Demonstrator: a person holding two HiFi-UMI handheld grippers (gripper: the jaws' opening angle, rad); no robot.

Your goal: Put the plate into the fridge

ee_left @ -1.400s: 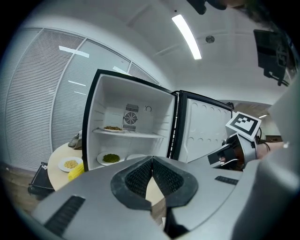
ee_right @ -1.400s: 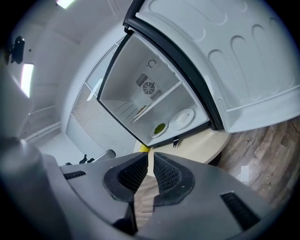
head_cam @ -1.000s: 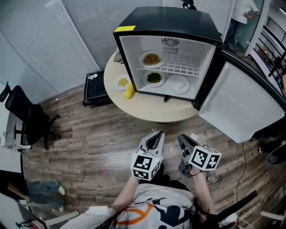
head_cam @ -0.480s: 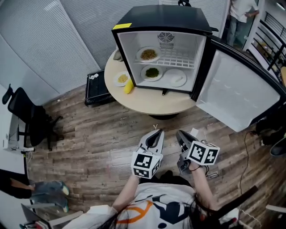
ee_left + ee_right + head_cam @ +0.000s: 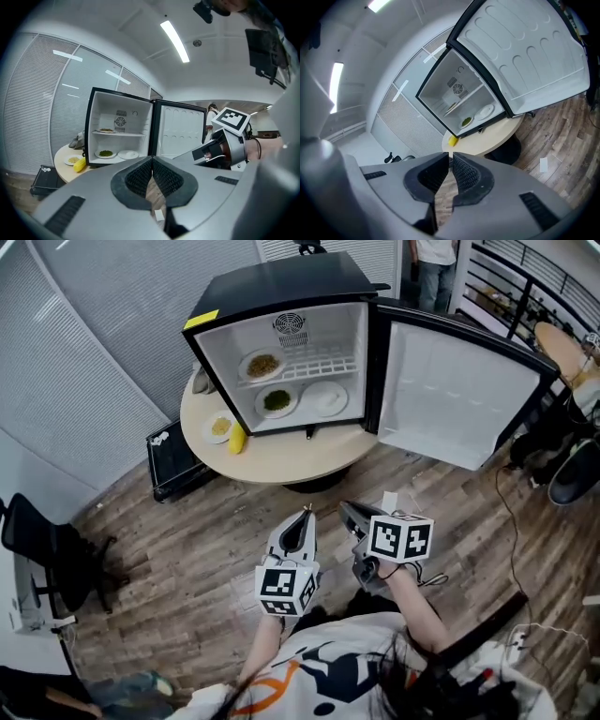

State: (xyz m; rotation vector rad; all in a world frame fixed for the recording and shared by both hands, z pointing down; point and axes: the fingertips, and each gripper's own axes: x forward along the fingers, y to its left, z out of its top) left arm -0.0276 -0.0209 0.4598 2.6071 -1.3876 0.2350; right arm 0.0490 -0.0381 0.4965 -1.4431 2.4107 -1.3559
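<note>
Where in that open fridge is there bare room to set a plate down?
The upper wire shelf is bare right of the plate of yellow food. The fridge floor is crowded: the plate of greens and the empty white plate fill it. The table is bare in front too.

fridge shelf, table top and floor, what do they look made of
Fridge shelf: probably white coated wire, thin parallel bars with gaps.
Table top: smooth pale laminate or painted wood, matte, no grain showing.
Floor: brown planks with grain and staggered seams, wood or a wood-look vinyl.
</note>
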